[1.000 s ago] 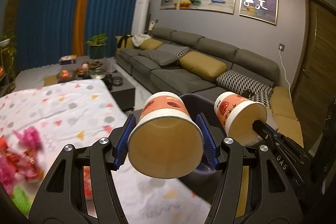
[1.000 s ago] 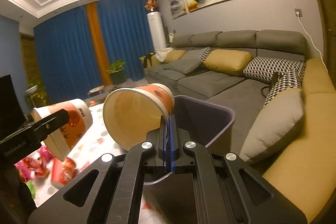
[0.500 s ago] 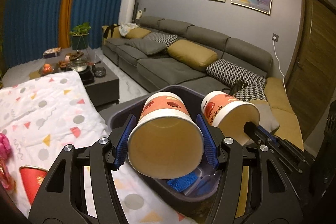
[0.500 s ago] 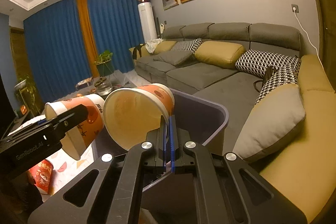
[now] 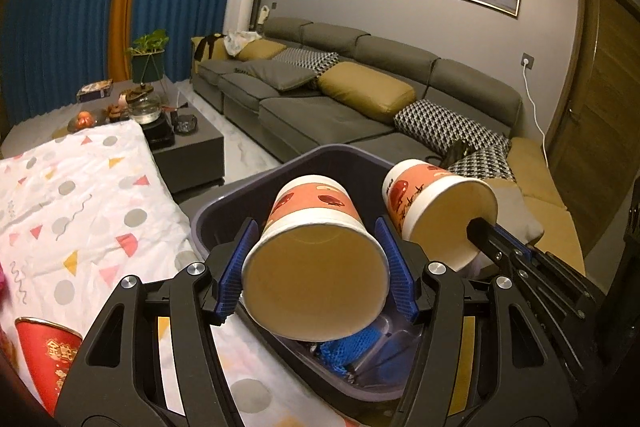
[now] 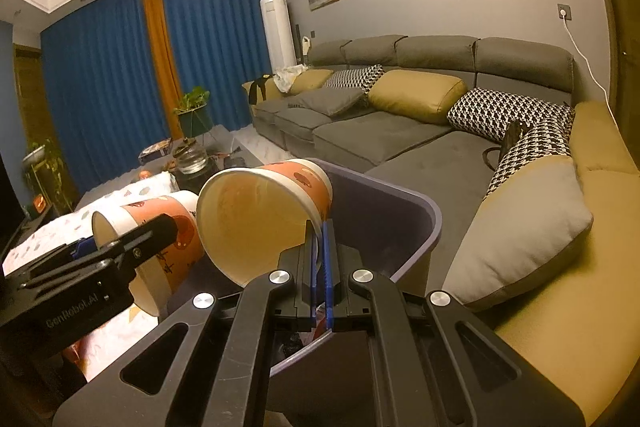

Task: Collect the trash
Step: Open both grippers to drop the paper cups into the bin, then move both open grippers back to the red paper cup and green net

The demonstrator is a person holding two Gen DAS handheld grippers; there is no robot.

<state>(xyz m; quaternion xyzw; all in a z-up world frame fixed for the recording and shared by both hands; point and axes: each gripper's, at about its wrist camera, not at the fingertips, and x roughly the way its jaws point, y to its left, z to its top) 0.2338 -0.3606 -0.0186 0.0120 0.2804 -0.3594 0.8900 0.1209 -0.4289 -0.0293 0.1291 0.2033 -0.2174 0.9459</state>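
Note:
My left gripper [image 5: 316, 267] is shut on an orange-and-white paper cup [image 5: 316, 259], held by its sides over the dark purple trash bin [image 5: 340, 155]. My right gripper [image 6: 319, 247] is shut on the rim of a second paper cup [image 6: 260, 219], also over the bin [image 6: 400, 211]. Each view shows the other cup, in the left wrist view [image 5: 436, 211] and in the right wrist view [image 6: 160, 239]. Blue trash [image 5: 352, 347] lies inside the bin.
A patterned white tablecloth [image 5: 72, 195] covers the table left of the bin, with a red paper cup [image 5: 48, 359] on it. A grey sofa [image 5: 360, 99] with cushions stands behind. A dark coffee table [image 5: 188, 139] holds small items.
Both grippers have moved forward with their cups, from above the tablecloth to above the bin. The bin's inside has come into view.

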